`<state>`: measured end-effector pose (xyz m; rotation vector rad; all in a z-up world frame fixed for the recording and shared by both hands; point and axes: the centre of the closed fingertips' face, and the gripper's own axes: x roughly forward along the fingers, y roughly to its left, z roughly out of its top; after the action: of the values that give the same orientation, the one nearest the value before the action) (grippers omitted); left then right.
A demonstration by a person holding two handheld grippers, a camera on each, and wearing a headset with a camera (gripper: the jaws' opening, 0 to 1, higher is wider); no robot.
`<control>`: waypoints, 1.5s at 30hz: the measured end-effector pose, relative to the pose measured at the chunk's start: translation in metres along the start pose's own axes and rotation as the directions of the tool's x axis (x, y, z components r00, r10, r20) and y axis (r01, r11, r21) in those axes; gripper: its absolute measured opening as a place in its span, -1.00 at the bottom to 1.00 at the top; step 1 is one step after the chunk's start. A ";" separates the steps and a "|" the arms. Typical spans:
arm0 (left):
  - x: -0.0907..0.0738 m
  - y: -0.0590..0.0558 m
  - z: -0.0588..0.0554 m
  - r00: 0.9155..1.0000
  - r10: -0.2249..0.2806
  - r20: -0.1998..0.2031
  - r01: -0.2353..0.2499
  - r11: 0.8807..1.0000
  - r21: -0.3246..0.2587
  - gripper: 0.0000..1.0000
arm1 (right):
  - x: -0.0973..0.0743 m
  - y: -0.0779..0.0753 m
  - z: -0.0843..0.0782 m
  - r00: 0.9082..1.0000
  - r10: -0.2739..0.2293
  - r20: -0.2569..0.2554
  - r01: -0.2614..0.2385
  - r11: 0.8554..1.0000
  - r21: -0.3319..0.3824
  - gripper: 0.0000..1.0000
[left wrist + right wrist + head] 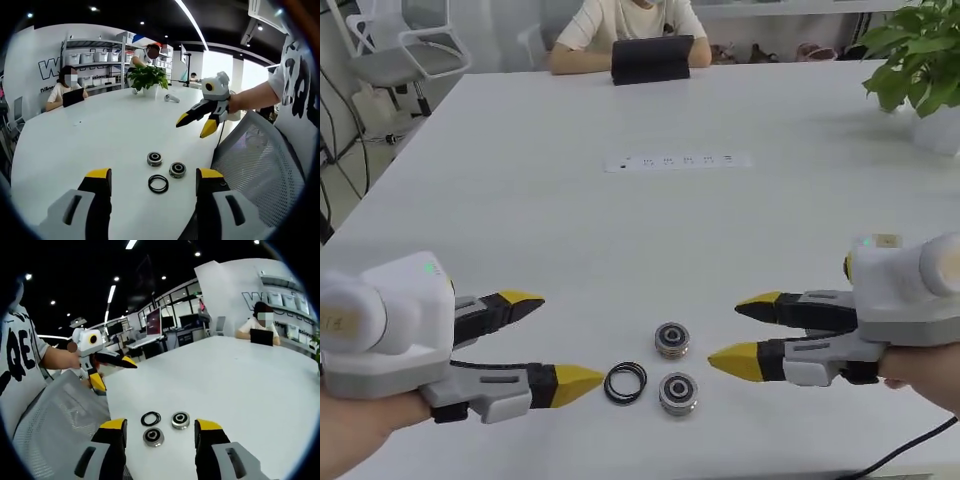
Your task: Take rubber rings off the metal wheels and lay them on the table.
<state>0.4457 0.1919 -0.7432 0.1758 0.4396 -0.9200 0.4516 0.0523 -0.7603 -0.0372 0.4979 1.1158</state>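
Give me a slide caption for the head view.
Open left gripper and right gripper flank two metal wheels and loose rubber rings on a white table.

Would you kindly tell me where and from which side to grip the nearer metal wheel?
Probably its outer rim, jaws straddling the nearer metal wheel from above and the right: it lies flat, hole upward, with the loose rubber rings close on its left.

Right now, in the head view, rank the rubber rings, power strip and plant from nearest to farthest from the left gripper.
1. rubber rings, just right of the left gripper, near edge.
2. power strip, mid-table.
3. plant, far right corner.
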 end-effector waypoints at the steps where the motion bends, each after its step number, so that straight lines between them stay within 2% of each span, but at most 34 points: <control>1: 0.000 0.000 0.000 1.000 0.001 0.001 -0.001 1.000 -0.002 0.33 | -0.001 0.000 0.000 1.000 -0.004 0.003 0.004 1.000 -0.003 0.06; 12: -0.003 0.001 -0.003 1.000 0.013 -0.001 -0.013 1.000 -0.006 0.34 | -0.014 0.003 -0.012 0.999 -0.039 -0.023 0.038 0.998 -0.051 0.17; 24: -0.002 -0.001 -0.005 1.000 0.019 -0.011 -0.019 1.000 0.009 0.36 | -0.024 -0.002 -0.019 0.997 -0.074 -0.039 0.070 0.994 -0.088 0.26; 33: -0.003 -0.001 -0.006 1.000 0.024 -0.011 -0.024 1.000 0.002 0.37 | -0.032 0.001 -0.026 0.995 -0.089 -0.035 0.086 0.994 -0.065 0.31; 45: -0.008 0.000 -0.005 0.999 0.035 -0.013 -0.035 0.999 -0.003 0.37 | -0.039 0.003 -0.021 0.994 -0.105 -0.013 0.104 0.993 -0.049 0.32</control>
<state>0.4403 0.1993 -0.7444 0.1863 0.4488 -0.8837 0.4278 0.0151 -0.7630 -0.1126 0.4776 1.0255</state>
